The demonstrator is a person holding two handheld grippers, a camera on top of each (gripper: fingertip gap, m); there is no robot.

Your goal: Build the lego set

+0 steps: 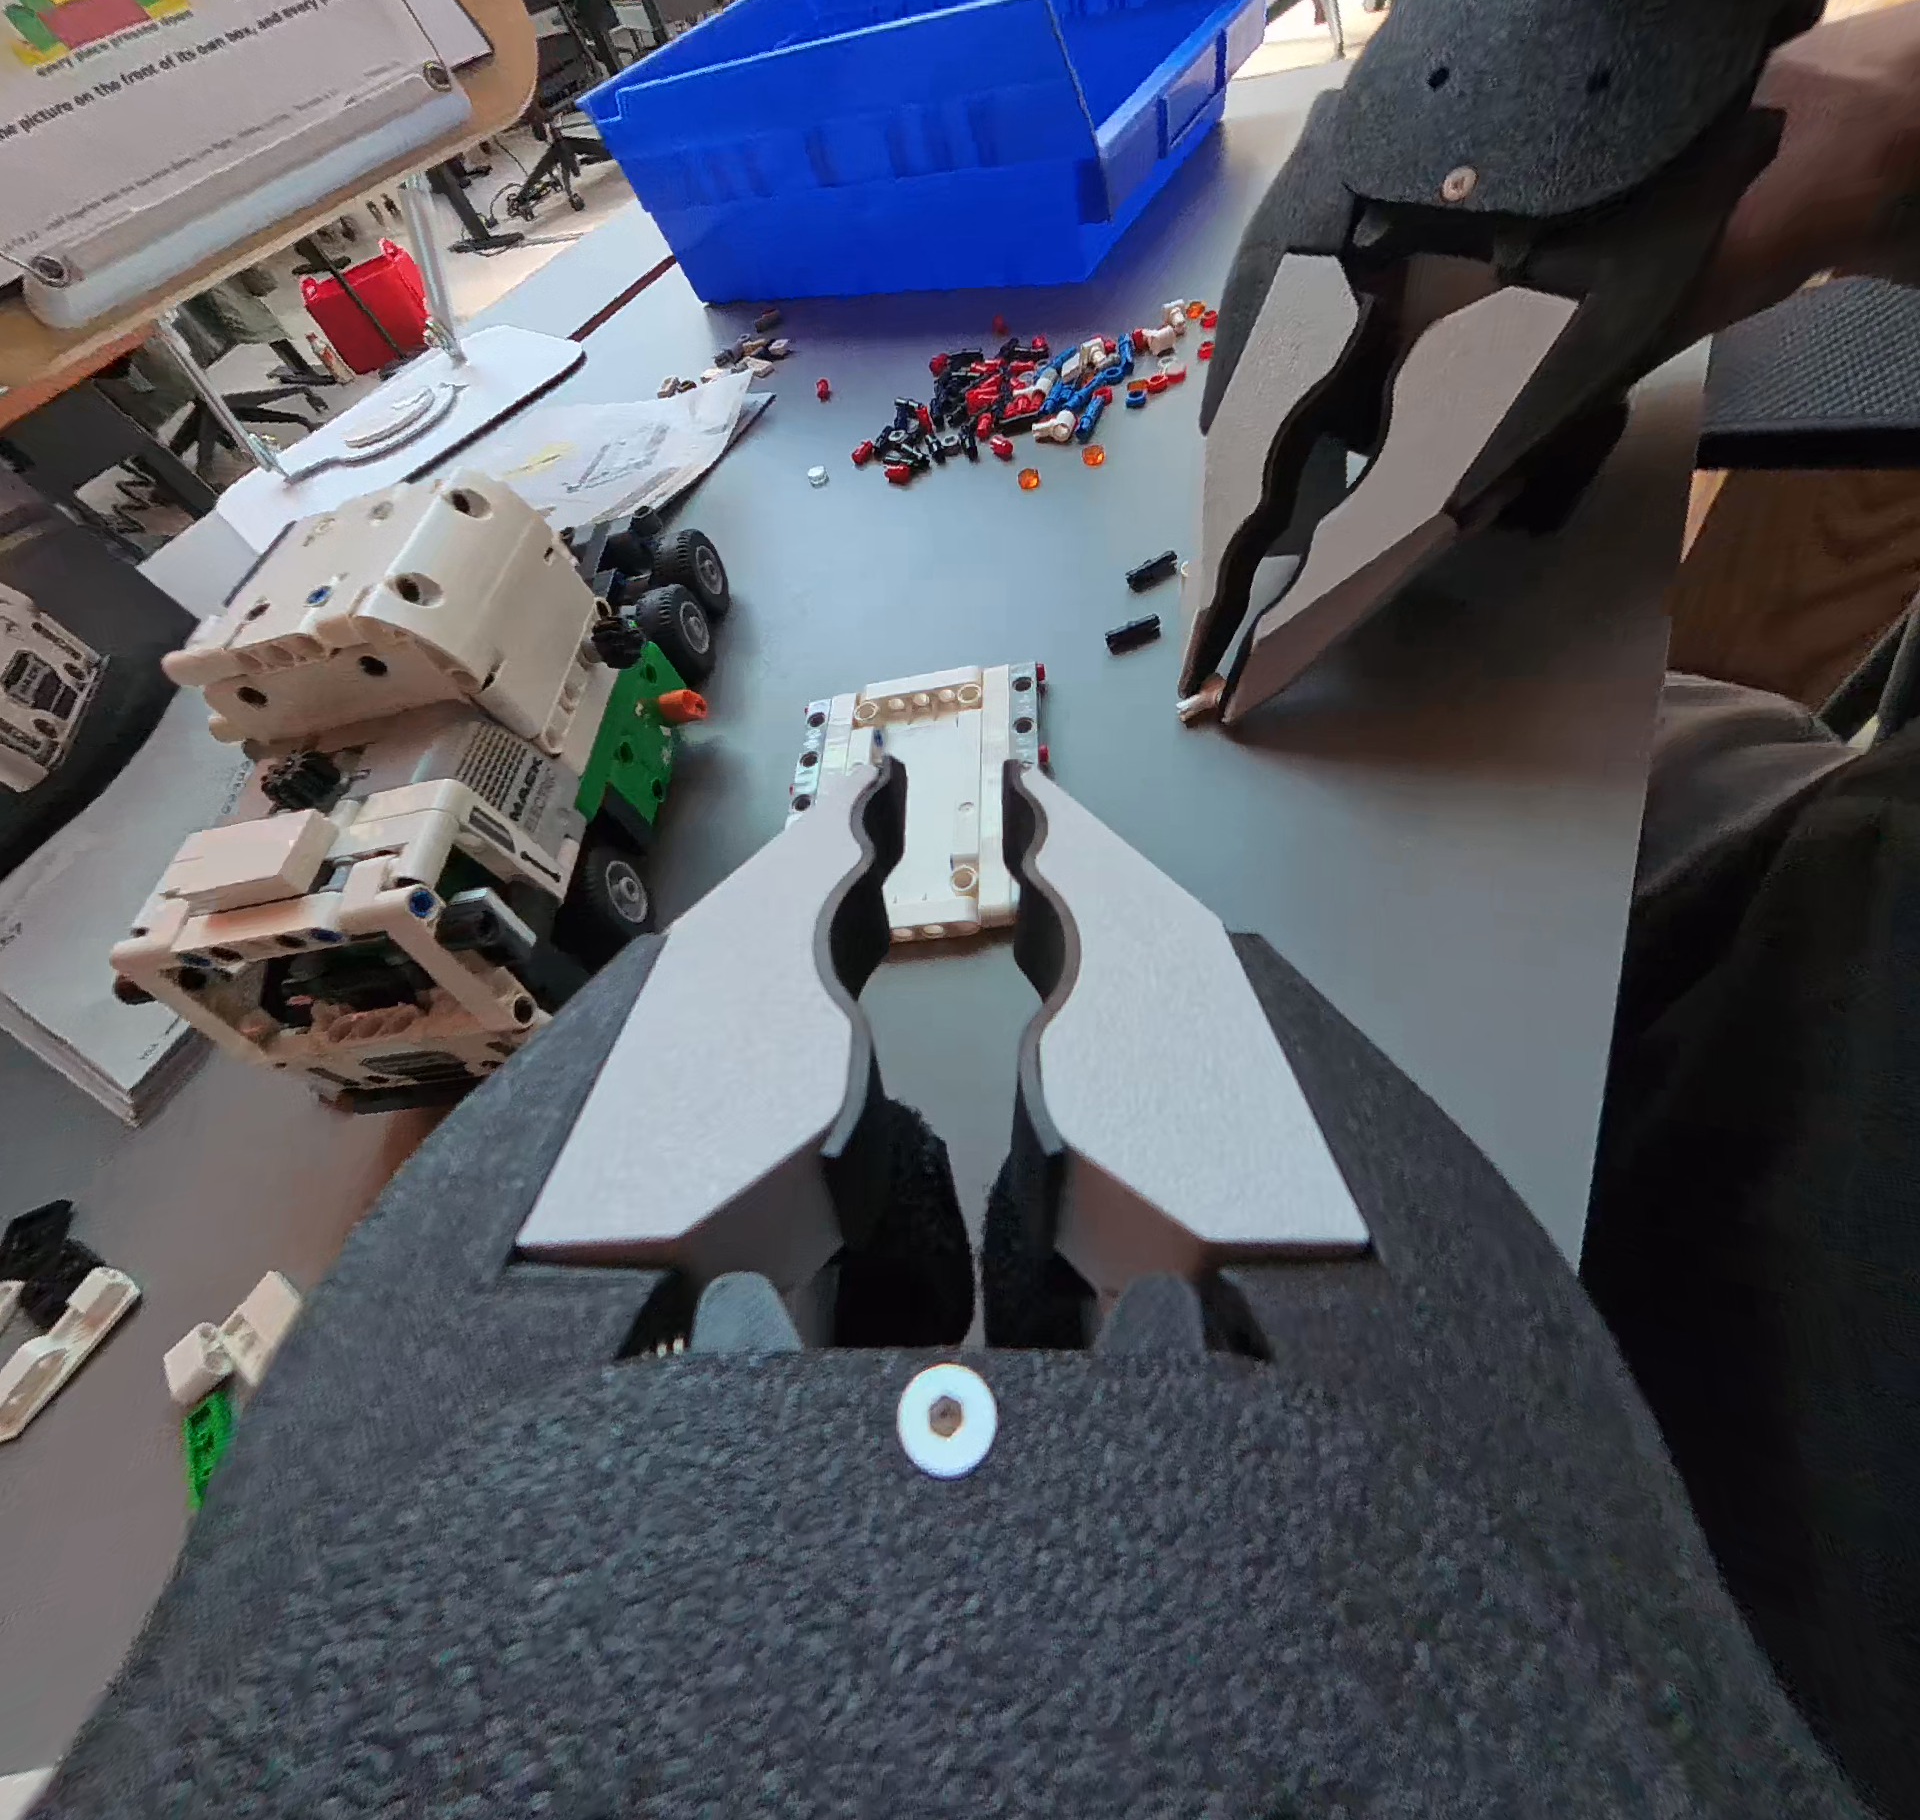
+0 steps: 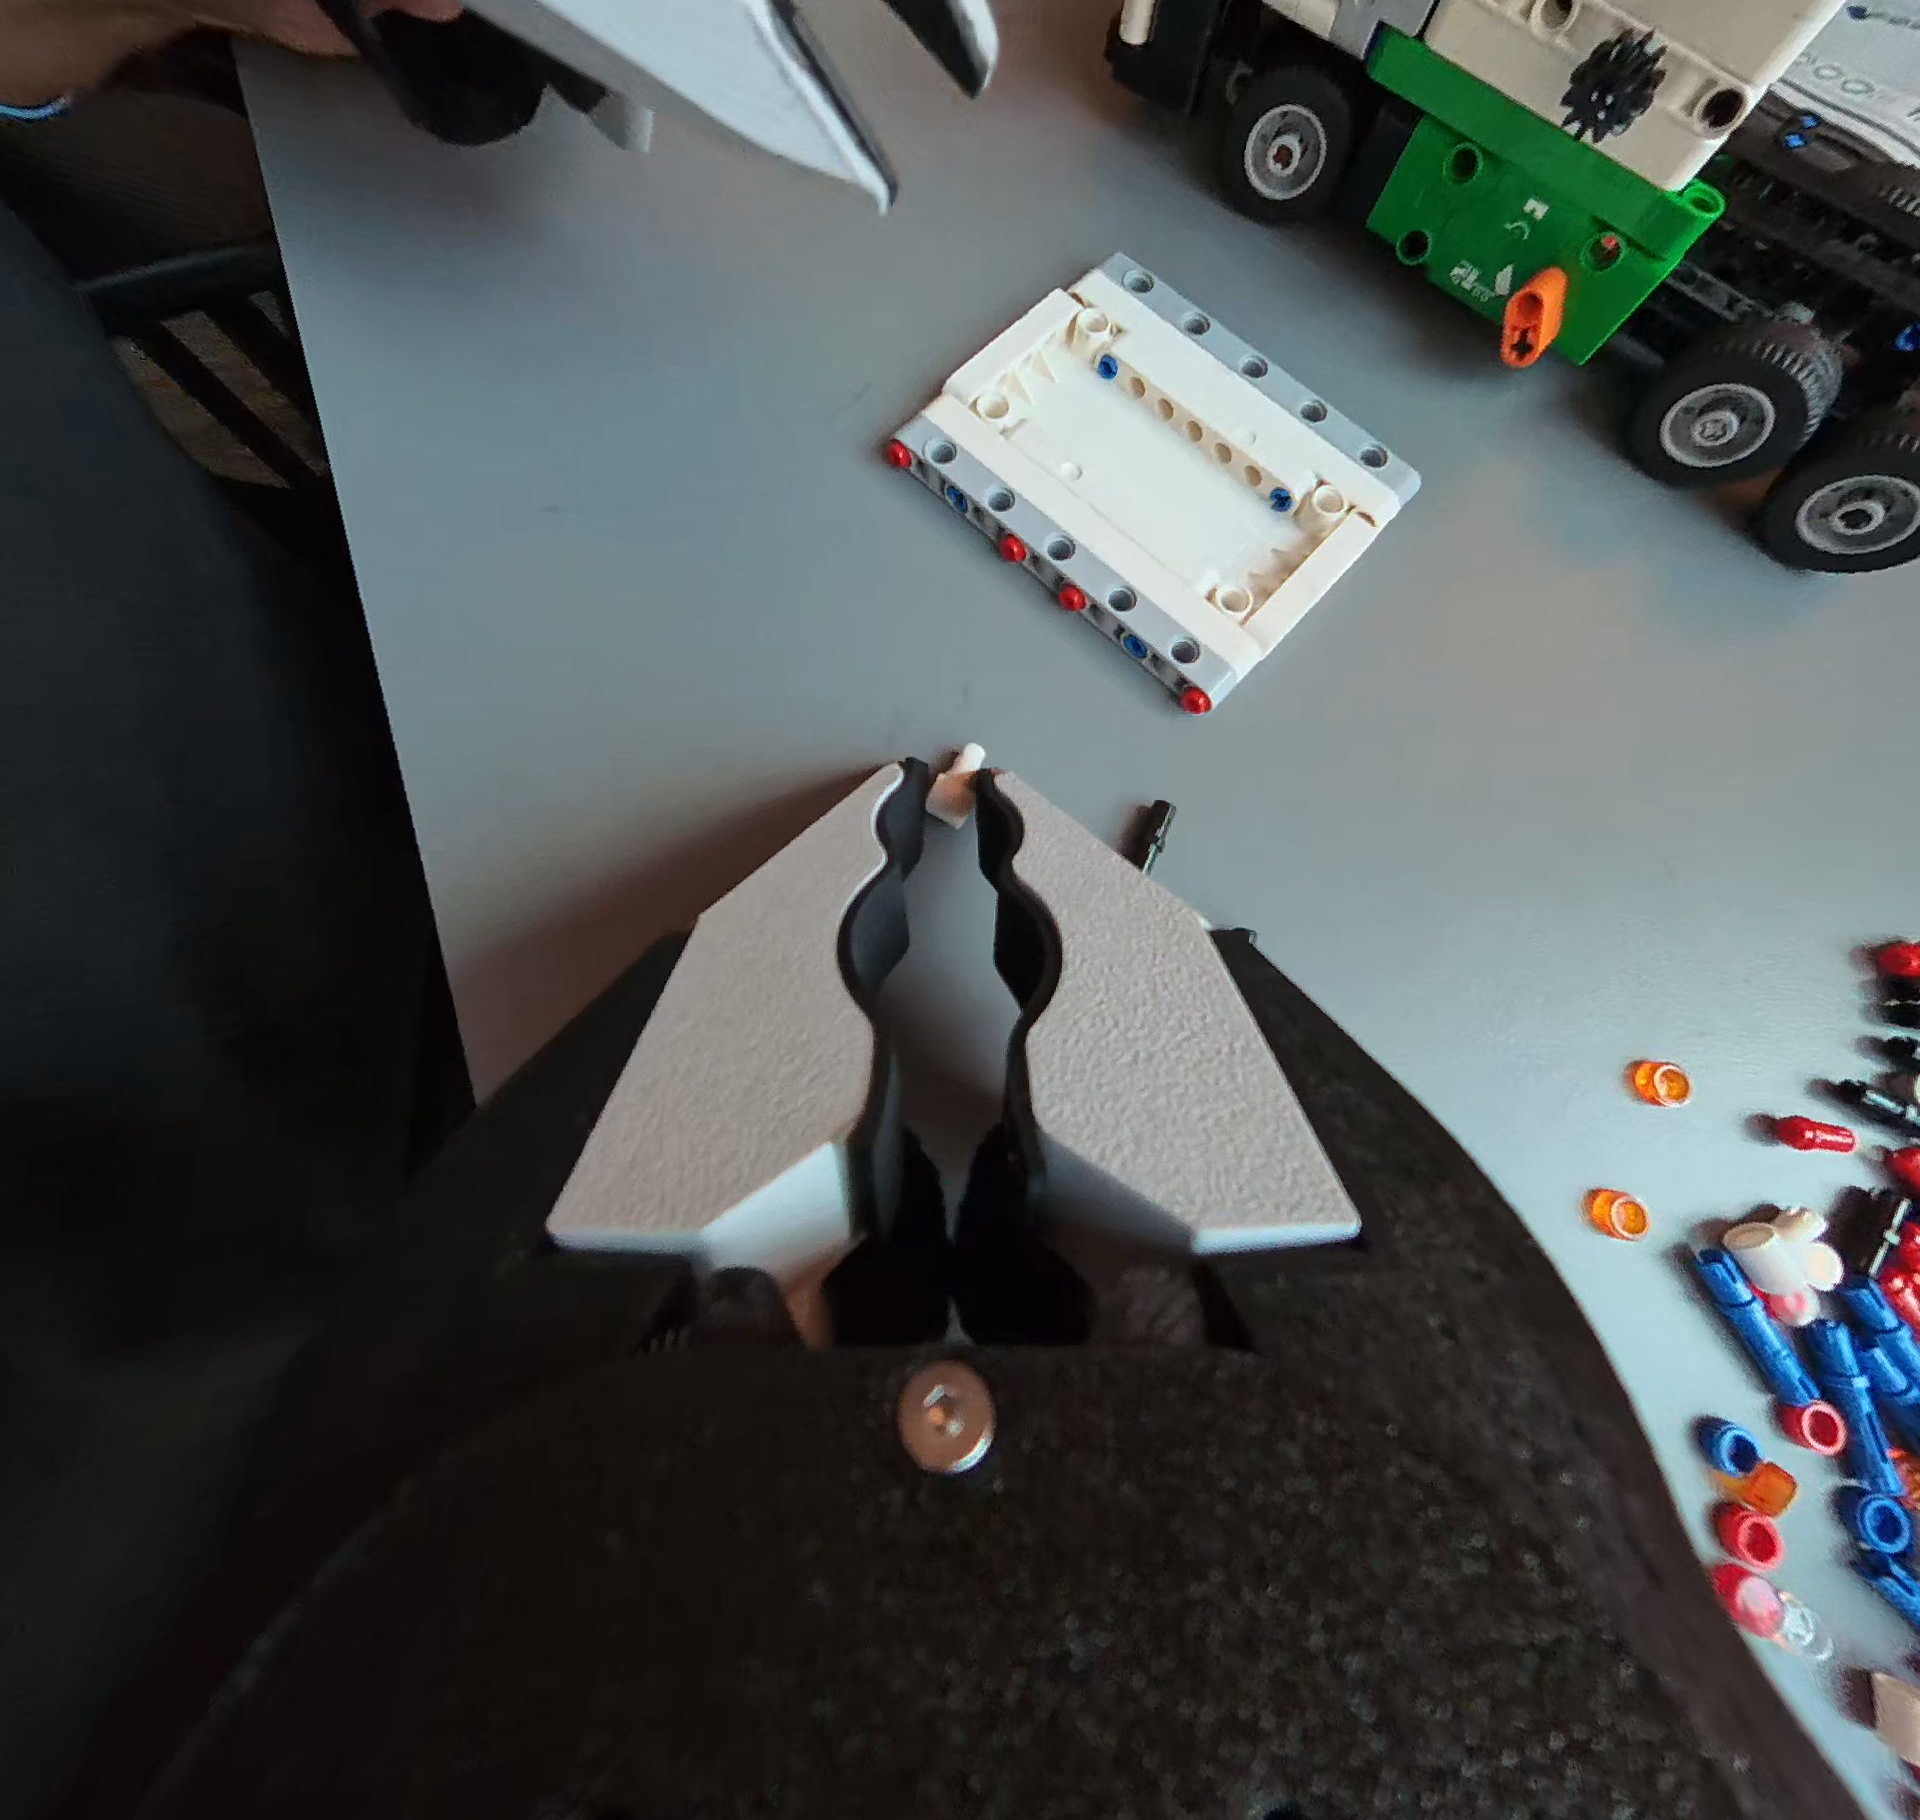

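Observation:
A flat white panel (image 1: 940, 814) with grey side beams and red and blue pins lies on the grey table; it also shows in the right wrist view (image 2: 1143, 482). My left gripper (image 1: 951, 773) is open and empty, hovering above the panel's near side; in the right wrist view it (image 2: 930, 139) hangs clear of the panel. My right gripper (image 2: 951, 783) is shut on a small white pin (image 2: 958, 791), with its tips down at the table to the right of the panel (image 1: 1210, 705). A partly built white and green truck (image 1: 416, 783) stands to the left (image 2: 1558, 108).
A pile of small red, blue and black pieces (image 1: 1039, 399) lies beyond the panel (image 2: 1849, 1355). Two black pins (image 1: 1143, 601) lie near my right gripper. A blue bin (image 1: 935, 108) stands at the back. An instruction stand (image 1: 208, 56) is at far left. Loose white pieces (image 1: 62, 1323) lie near left.

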